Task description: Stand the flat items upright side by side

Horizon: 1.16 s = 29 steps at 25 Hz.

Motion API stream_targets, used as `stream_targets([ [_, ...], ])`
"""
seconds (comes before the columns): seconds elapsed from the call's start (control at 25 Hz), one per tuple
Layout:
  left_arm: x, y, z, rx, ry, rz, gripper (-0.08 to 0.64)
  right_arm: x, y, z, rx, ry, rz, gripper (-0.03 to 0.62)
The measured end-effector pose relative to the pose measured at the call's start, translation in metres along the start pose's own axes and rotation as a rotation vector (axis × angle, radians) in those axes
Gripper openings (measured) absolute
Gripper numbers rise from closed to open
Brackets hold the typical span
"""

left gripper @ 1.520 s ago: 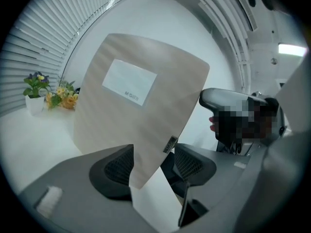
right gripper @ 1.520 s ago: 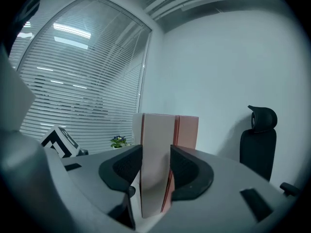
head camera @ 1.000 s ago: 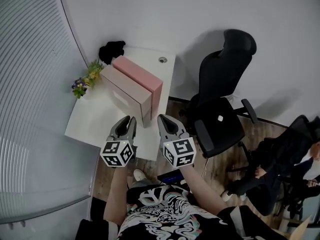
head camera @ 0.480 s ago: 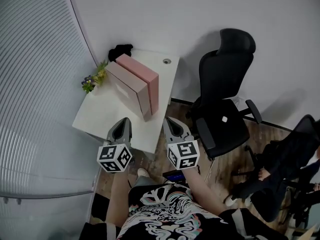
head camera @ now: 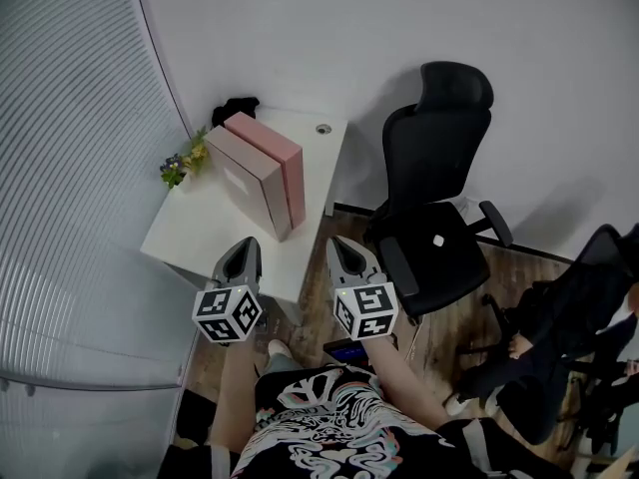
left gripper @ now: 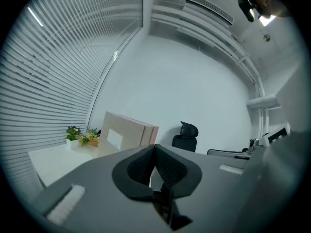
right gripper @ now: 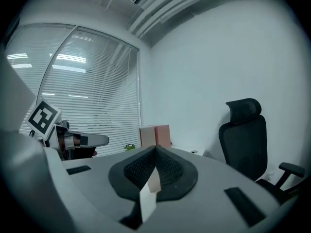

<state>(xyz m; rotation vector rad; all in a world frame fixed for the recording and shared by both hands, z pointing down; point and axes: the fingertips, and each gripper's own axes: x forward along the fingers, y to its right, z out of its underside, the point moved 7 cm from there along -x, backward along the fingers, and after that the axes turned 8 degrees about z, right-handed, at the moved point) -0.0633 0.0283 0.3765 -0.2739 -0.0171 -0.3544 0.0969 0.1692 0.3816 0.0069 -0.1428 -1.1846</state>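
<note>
Found 2 flat items, a beige box (head camera: pixel 248 180) and a pink box (head camera: pixel 274 150), already standing upright on the white counter (head camera: pixel 195 236). Saw them side by side with broad faces touching, toward the counter's far end. Spotted nothing flat lying down anywhere else on the counter. Judged the standing step finished, with nothing left beyond perhaps a check that the pair would stay up unaided. Read the pair as square and steady from both gripper views, with no visible lean.

Noted a small pot of flowers (head camera: pixel 183 159) just beside the beige box, and a dark bundle (head camera: pixel 236 108) behind the boxes by the wall, too small to identify.

Saw the left gripper (head camera: pixel 243 253) out past the counter's near edge, well apart from the boxes, jaws fully together and gripping nothing. Saw the right gripper (head camera: pixel 345 255) level with it, likewise closed tight and empty. Took both as clear of the work, not reaching for anything.

Noted a black office chair (head camera: pixel 434 208) to the right of the counter.
</note>
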Motion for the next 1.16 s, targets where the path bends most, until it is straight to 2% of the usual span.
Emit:
stream_targets([
  [0.6,-0.014,0.004,0.003,-0.002,0.004,-0.031,0.002,-0.009,-0.003,0.004,-0.011,-0.018,0.006,0.0],
  [1.16,-0.005,0.002,0.007,0.002,-0.015,-0.025,0.002,-0.004,0.001,0.009,-0.014,-0.03,0.01,0.0],
])
